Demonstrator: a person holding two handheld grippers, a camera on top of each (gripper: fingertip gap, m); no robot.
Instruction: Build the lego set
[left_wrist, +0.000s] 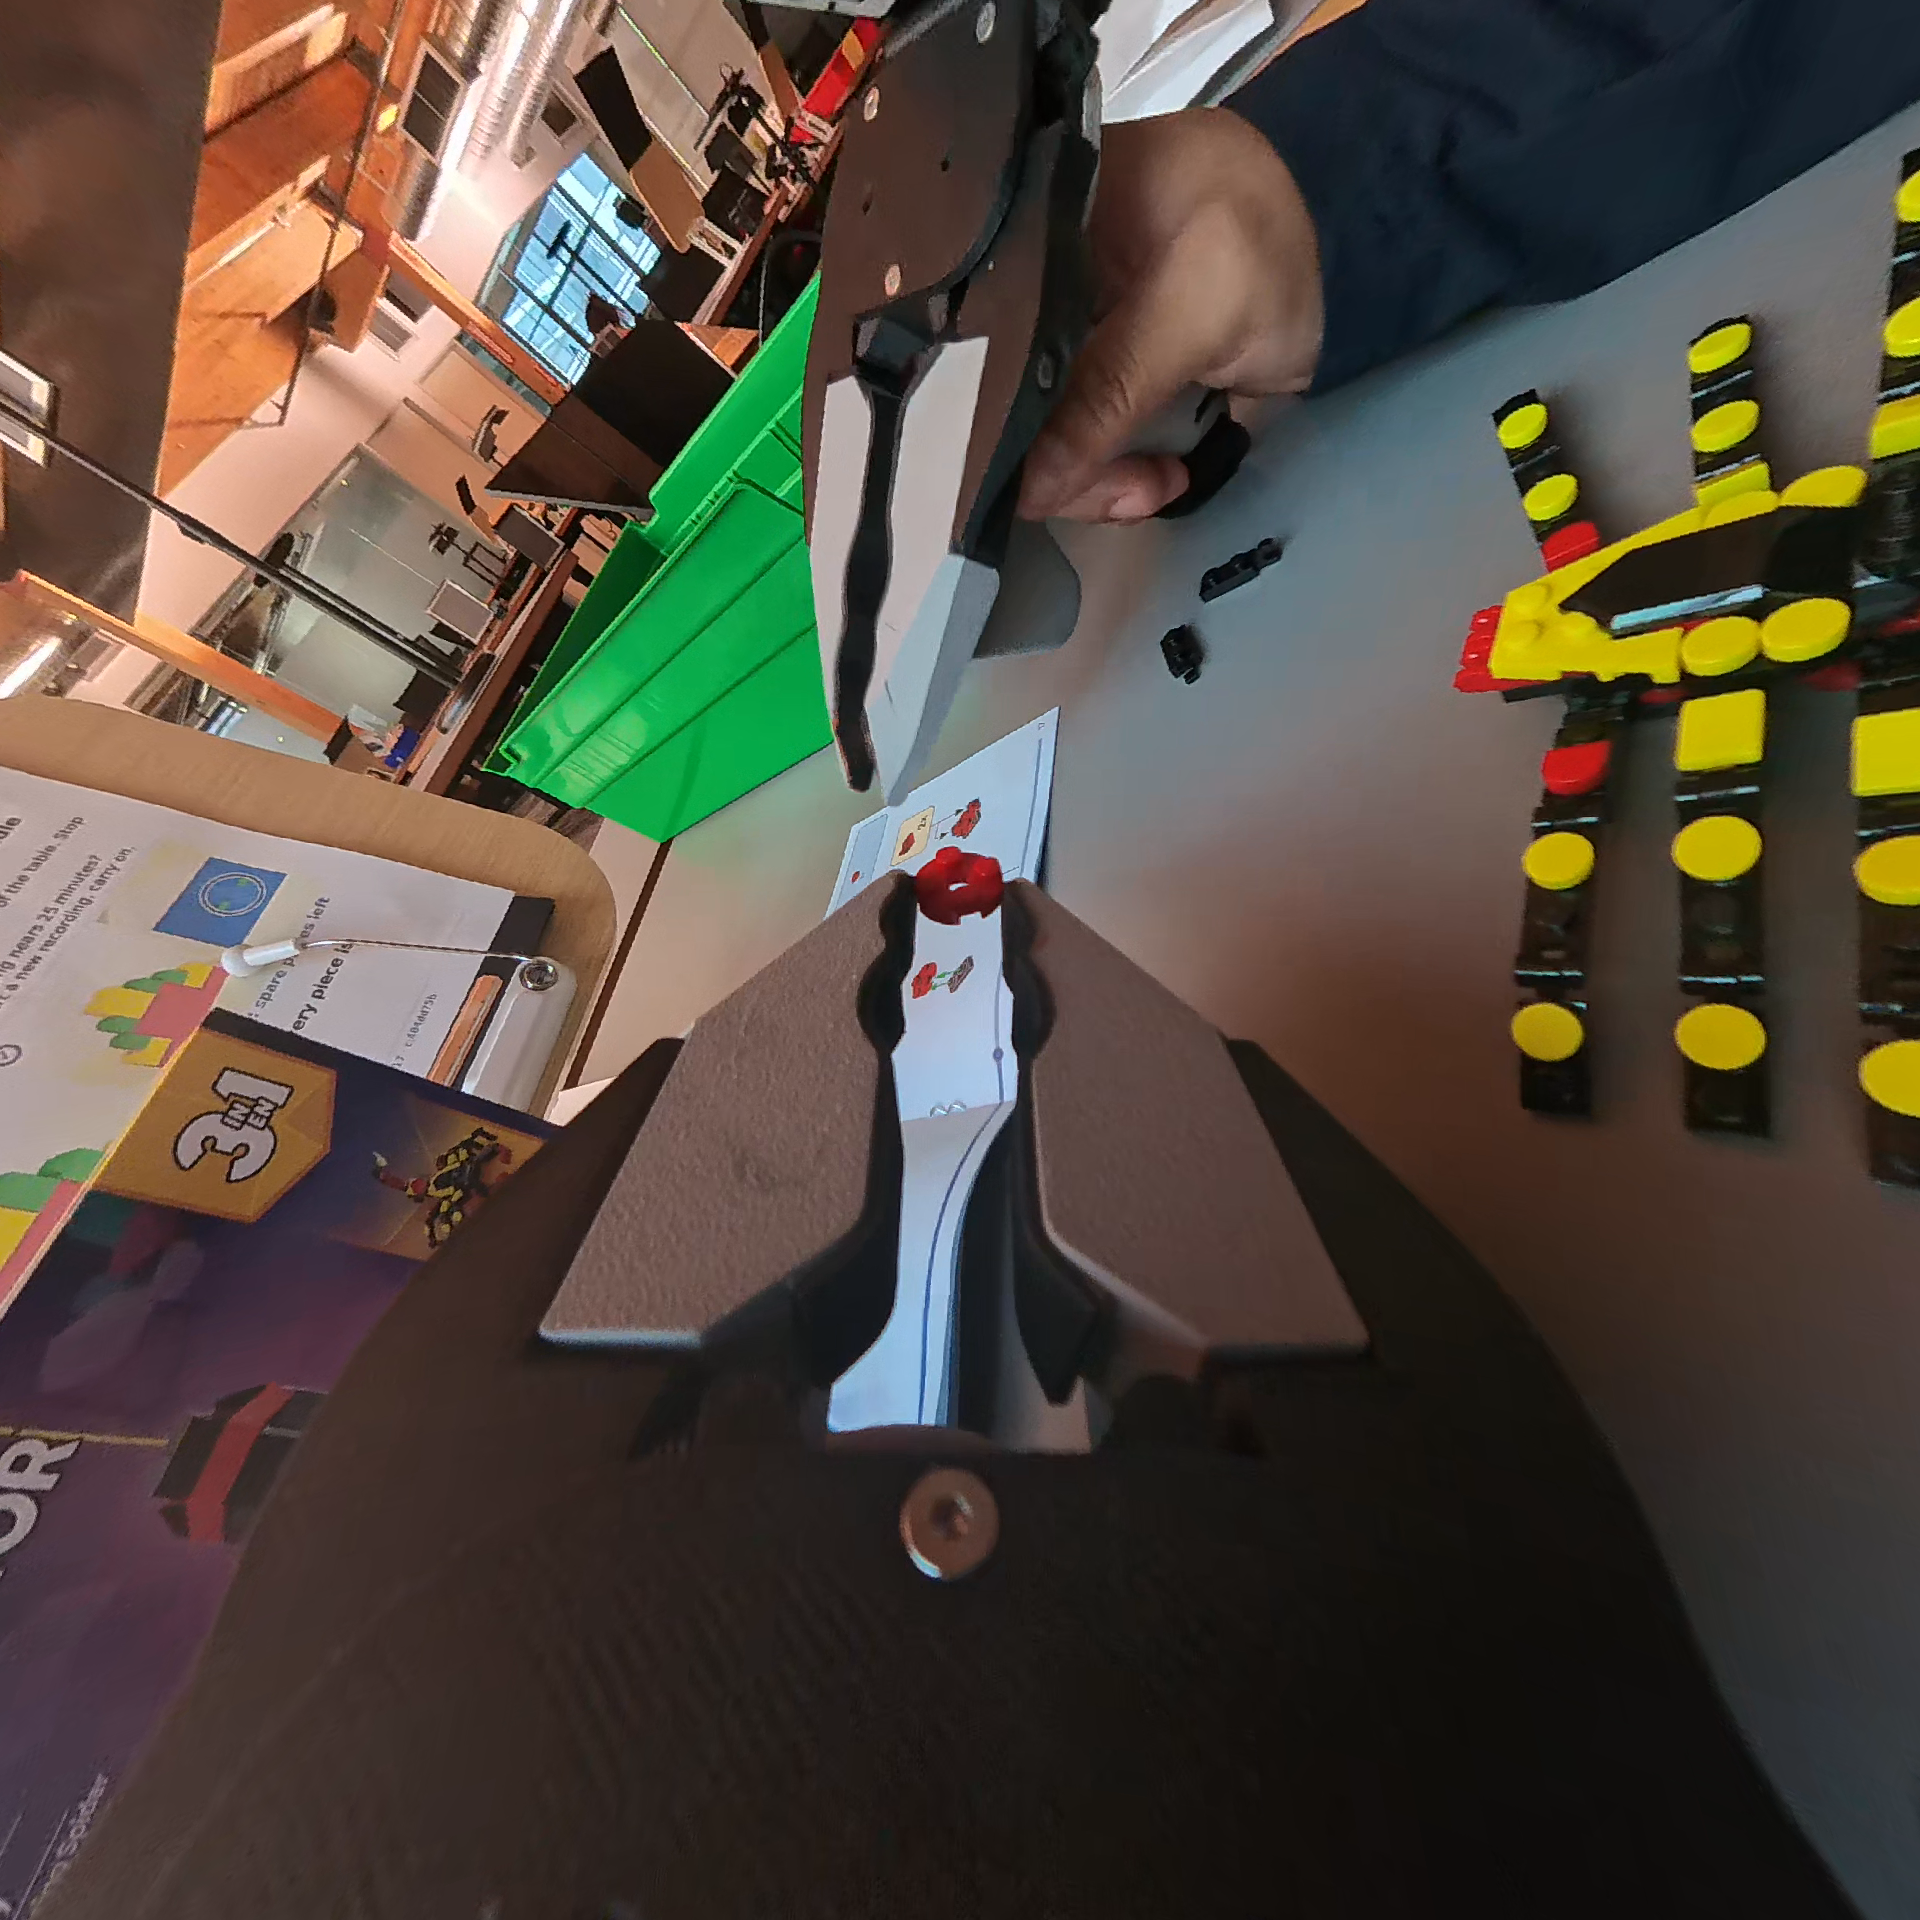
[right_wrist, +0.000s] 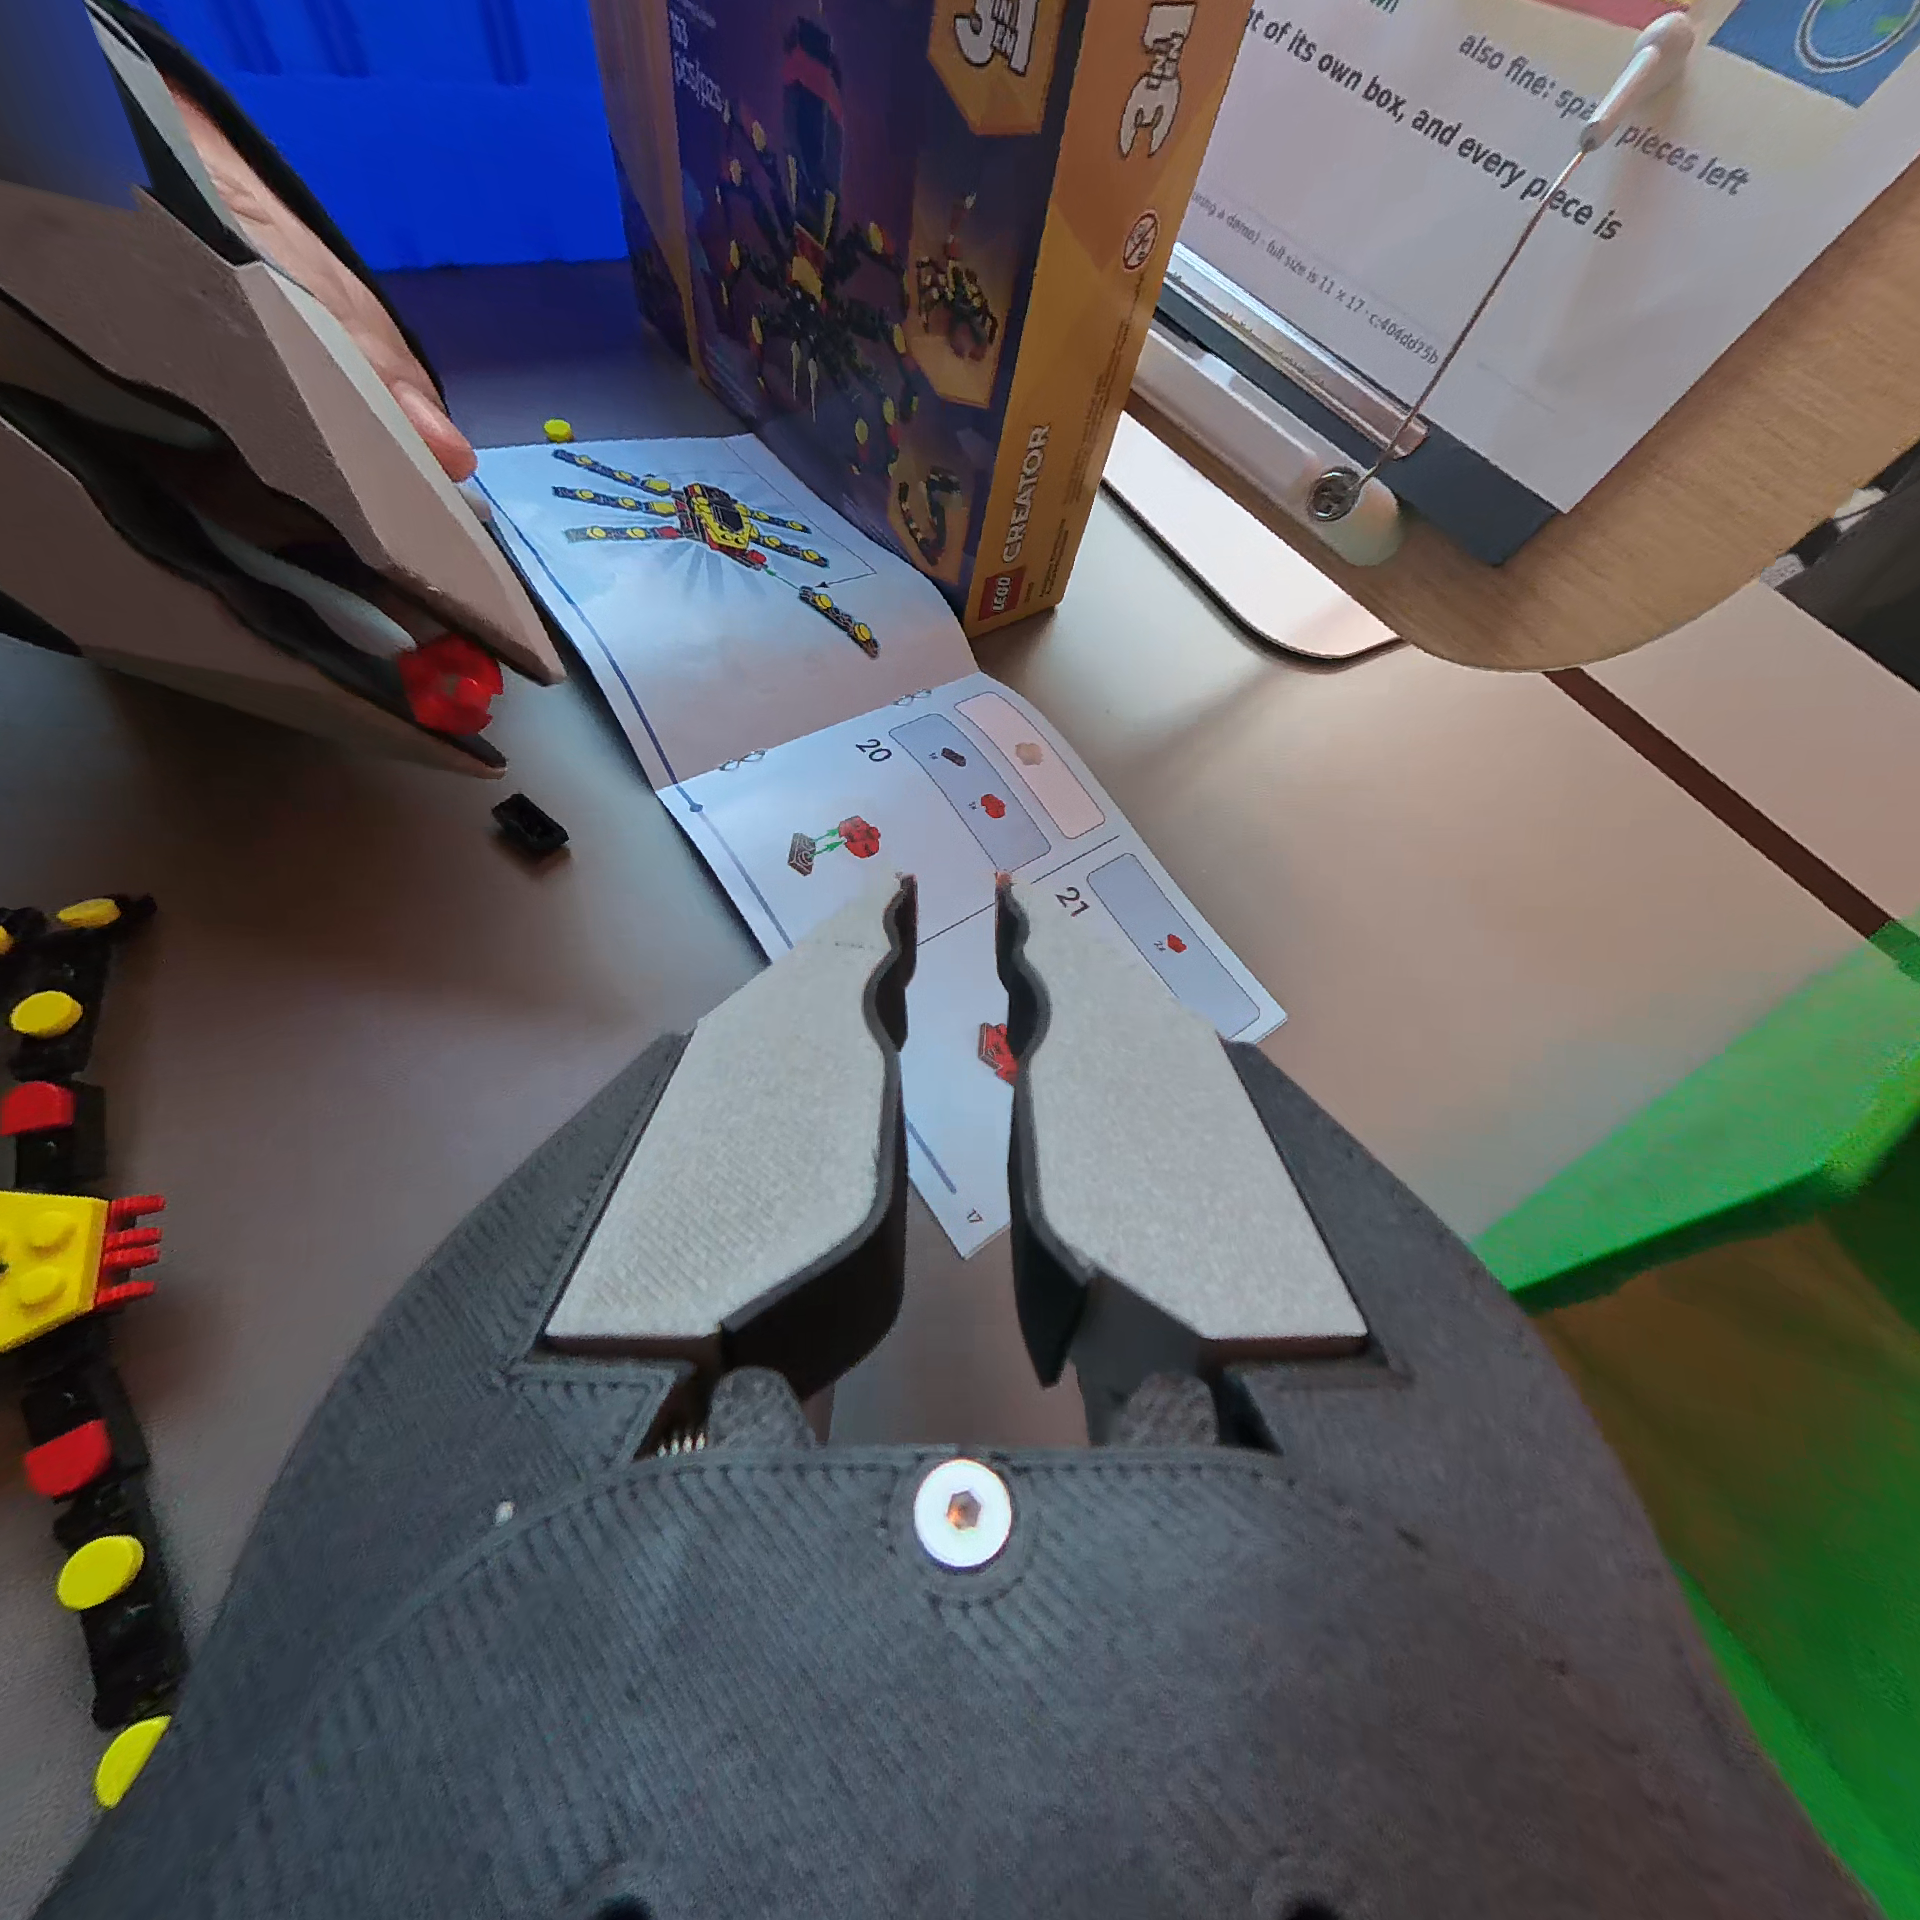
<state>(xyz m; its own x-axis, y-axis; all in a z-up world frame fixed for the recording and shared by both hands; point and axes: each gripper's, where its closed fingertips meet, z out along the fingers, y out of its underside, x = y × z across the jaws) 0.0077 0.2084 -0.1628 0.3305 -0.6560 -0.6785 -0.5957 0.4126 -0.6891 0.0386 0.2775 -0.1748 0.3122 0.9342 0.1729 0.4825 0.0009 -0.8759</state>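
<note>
My left gripper (left_wrist: 958, 883) is shut on a small round red lego piece (left_wrist: 958, 885) and holds it above the open instruction booklet (left_wrist: 951, 1122). The piece also shows in the right wrist view (right_wrist: 450, 683), at the tip of the left gripper (right_wrist: 457, 691). My right gripper (right_wrist: 951, 883) is open and empty over the booklet (right_wrist: 727, 613); in the left wrist view it (left_wrist: 873, 774) hangs just beyond the red piece. The black and yellow spider model (left_wrist: 1704, 727) lies on the table to the right, and at the left edge of the right wrist view (right_wrist: 62, 1247).
Two small black pieces (left_wrist: 1236, 569) (left_wrist: 1181, 652) lie near the hand; one shows in the right wrist view (right_wrist: 530, 826). The lego box (right_wrist: 894, 312) stands behind the booklet, next to a clipboard stand (right_wrist: 1558, 260). A green bin (left_wrist: 686, 623) sits at the table's far side. A yellow stud (right_wrist: 557, 428) lies by the box. The yellow stud (right_wrist: 557, 428) lies around 20 centimetres away from my left fingertips.
</note>
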